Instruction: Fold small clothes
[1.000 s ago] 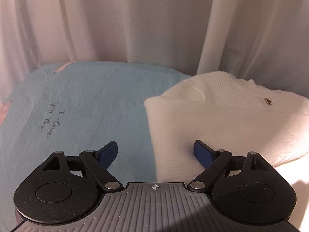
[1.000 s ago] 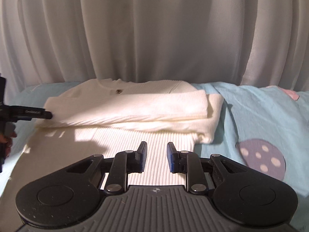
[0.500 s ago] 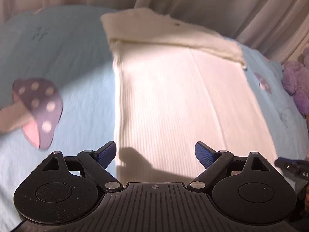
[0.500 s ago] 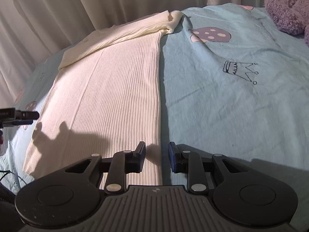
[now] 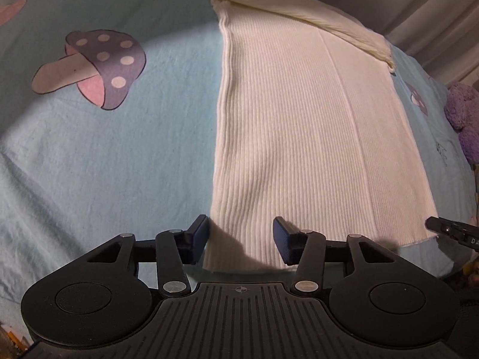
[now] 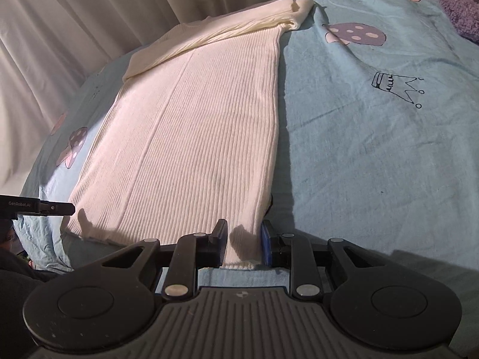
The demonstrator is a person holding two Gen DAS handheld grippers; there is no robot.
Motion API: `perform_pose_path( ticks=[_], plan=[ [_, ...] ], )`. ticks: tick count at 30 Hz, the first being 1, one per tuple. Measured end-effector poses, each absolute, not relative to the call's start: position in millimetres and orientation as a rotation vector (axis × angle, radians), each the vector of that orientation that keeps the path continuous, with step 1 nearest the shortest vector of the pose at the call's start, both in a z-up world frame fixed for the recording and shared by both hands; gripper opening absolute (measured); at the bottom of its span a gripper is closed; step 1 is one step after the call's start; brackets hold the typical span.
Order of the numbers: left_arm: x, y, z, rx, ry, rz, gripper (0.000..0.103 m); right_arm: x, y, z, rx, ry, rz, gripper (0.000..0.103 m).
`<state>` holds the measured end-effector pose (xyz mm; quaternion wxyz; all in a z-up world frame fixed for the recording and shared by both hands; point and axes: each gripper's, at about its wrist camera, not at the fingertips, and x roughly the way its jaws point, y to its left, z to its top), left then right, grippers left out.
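Both grippers have dropped from the folded top end of the white ribbed sweater (image 5: 314,125) down to its hem, and each now sits at a bottom corner. Since half a second ago the left gripper (image 5: 239,240) has narrowed its gap and come in closer, so that the near-left hem corner lies between its blue pads (image 5: 199,240), which are apart and not yet pinching. The right gripper (image 6: 244,245) has its jaws a little apart with the near-right hem corner between them; the pads look close to the knit but not clamped on it.

The sweater lies flat and lengthwise on the light blue mushroom-print bedsheet (image 5: 104,149), sleeves already folded across the far end beside the curtain (image 6: 89,15). A purple plush toy (image 5: 461,110) sits well off to the side.

Judging by this, the sleeve fold is done and the bottom-to-top fold is about to start: both corners need gripping, then lifting together toward the collar
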<state>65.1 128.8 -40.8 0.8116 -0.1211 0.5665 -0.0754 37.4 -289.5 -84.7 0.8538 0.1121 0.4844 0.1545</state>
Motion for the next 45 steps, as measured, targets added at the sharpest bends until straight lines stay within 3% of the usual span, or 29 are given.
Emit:
perform_pose_path(
  ticks=[5, 7, 10, 14, 20, 29, 31, 33, 37, 41, 44, 45],
  plan=[
    [66.3, 130.0, -42.1, -0.279, 1.244, -0.168, 0.033, 37.8, -289.0, -87.3, 0.26, 1.032, 0.354, 0.01],
    [67.6, 129.2, -44.3, -0.301, 1.254, -0.183, 0.02, 38.2, -293.4, -89.1, 0.303, 1.029, 0.362, 0.008],
    [68.5, 129.8, -47.5, -0.344, 1.257, -0.193, 0.01, 40.7, -303.9, -90.9, 0.401, 1.021, 0.372, 0.007],
    [70.9, 143.3, -37.8, -0.506, 1.175, -0.252, 0.008, 46.7, -316.1, -84.1, 0.535, 0.961, 0.386, 0.006],
    [92.3, 154.3, -5.1, -0.641, 0.949, -0.287, 0.008, 79.5, -313.4, -57.8, 0.586, 0.782, 0.387, 0.006],
    [144.5, 157.2, -7.0, -0.557, 0.701, -0.027, 0.012, 137.9, -274.0, -40.6, 0.299, 0.558, 0.161, 0.01],
    [148.1, 153.9, -12.8, -0.494, 0.663, 0.014, 0.037, 141.7, -270.2, -42.0, 0.252, 0.555, 0.132, 0.018],
    [150.6, 151.4, -17.6, -0.436, 0.673, -0.026, 0.053, 146.6, -268.7, -48.9, 0.206, 0.588, 0.141, 0.027],
    [162.2, 136.9, -30.0, -0.276, 0.735, -0.1, 0.062, 162.2, -264.9, -67.5, 0.14, 0.675, 0.122, 0.027],
    [177.1, 131.2, -42.5, -0.225, 0.781, -0.117, 0.061, 178.6, -266.1, -82.4, 0.155, 0.729, 0.119, 0.027],
    [185.8, 126.5, -50.6, -0.223, 0.823, -0.121, 0.05, 184.9, -264.2, -88.0, 0.161, 0.734, 0.131, 0.026],
    [188.3, 125.8, -51.7, -0.223, 0.828, -0.119, 0.042, 184.4, -262.9, -87.1, 0.158, 0.727, 0.137, 0.024]
  ],
)
